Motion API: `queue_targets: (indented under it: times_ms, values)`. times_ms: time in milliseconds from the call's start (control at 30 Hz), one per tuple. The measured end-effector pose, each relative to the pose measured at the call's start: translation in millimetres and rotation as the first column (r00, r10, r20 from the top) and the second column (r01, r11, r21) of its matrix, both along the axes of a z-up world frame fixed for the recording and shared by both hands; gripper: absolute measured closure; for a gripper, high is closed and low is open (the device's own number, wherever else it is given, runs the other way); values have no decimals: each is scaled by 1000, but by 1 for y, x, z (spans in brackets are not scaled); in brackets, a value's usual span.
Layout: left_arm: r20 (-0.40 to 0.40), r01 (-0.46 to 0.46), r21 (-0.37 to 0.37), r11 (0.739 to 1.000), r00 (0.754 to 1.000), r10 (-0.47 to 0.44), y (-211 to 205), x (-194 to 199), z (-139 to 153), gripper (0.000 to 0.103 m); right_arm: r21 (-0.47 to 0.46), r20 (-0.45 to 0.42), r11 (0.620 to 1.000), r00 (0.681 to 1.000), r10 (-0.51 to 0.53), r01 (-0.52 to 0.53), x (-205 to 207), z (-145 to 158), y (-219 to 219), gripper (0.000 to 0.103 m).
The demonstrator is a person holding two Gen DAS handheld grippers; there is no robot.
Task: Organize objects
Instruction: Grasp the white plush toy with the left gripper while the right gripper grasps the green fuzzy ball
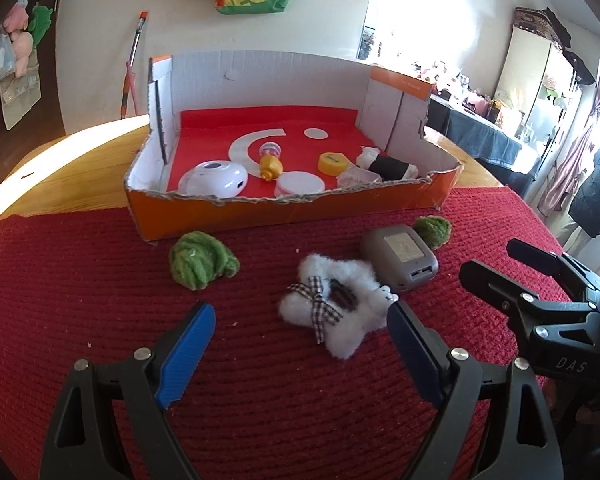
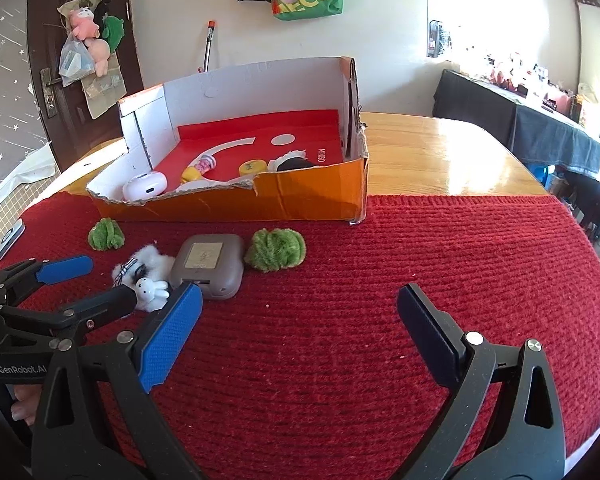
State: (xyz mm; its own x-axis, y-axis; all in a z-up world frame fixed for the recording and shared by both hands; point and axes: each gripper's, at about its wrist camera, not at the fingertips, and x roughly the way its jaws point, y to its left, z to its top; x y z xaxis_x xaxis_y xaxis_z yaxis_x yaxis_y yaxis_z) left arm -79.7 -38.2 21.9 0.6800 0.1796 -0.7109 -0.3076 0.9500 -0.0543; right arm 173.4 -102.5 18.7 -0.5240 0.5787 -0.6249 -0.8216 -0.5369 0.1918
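Observation:
A white fluffy star toy (image 1: 332,306) with a checked bow lies on the red knitted mat (image 1: 100,280). My left gripper (image 1: 300,316) is open, its jaws on either side of the star, just short of it. A grey case (image 1: 402,256) lies behind the star, with one green fuzzy clump (image 1: 200,258) to the left and another (image 1: 434,230) to the right. My right gripper (image 2: 298,306) is open and empty over bare mat. In the right wrist view the star (image 2: 148,272), grey case (image 2: 208,264) and green clump (image 2: 276,249) lie ahead to the left, by the left gripper (image 2: 96,282).
An orange cardboard box (image 1: 284,210) with a red floor stands behind the objects. It holds a white round device (image 1: 216,180), a gold toy (image 1: 270,164), a yellow lid (image 1: 333,162), a white lid (image 1: 300,184) and a black-and-white plush (image 1: 388,166). The wooden table (image 2: 440,152) extends beyond the mat.

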Motion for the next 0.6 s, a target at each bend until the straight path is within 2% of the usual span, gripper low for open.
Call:
queue_targets:
  times_ms: [400, 600]
  values:
    - [-62, 18, 22, 1000, 998, -17, -11, 22, -6, 11, -24, 13, 1000, 1000, -6, 6, 11, 5, 29, 3]
    - [-78, -9, 43, 999, 997, 13, -1, 18, -6, 10, -46, 42, 999, 999, 23, -21, 6, 0, 35, 3]
